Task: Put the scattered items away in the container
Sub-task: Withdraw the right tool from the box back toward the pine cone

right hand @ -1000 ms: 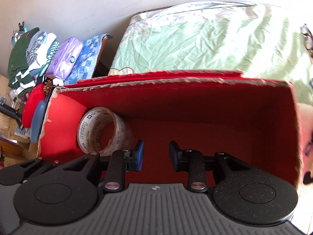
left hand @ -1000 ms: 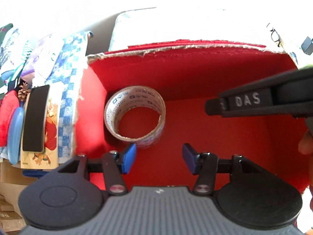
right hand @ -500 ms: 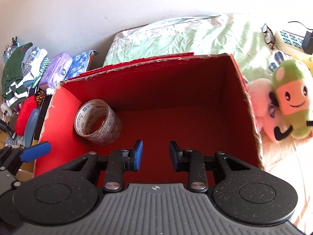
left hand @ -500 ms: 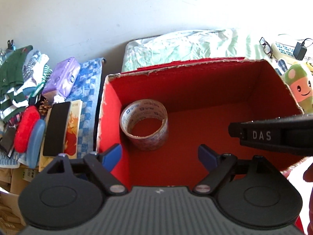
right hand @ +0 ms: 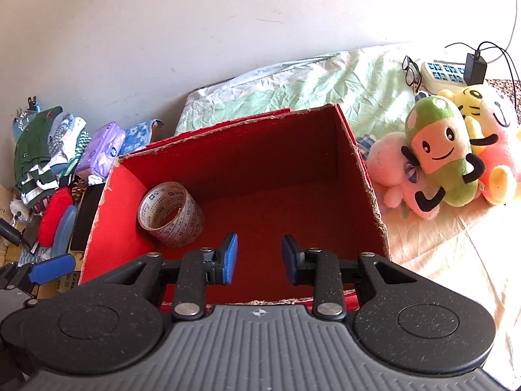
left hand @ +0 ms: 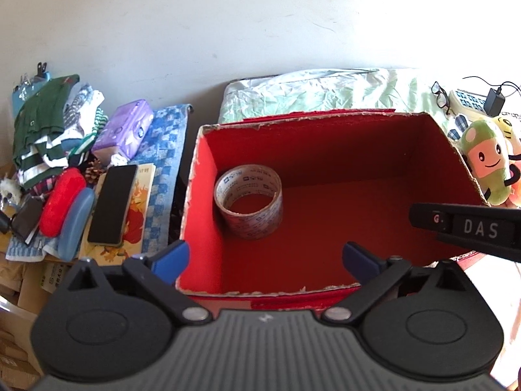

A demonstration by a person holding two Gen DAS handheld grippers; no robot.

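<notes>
Your left claw [left hand: 265, 259] hangs wide over the red box [left hand: 358, 117], holding nothing. Your right claw [right hand: 259, 258] is narrower, also holding nothing, above the near rim. 1 tape roll [left hand: 249, 200] sits in the box's left corner. Outside, 1 phone [left hand: 112, 203] lies left, and 3 plush toys [right hand: 439, 150] lie right.

The yellow plush toy [left hand: 511, 130] is cut off by the frame edge behind the green plush toy [left hand: 486, 163].
</notes>
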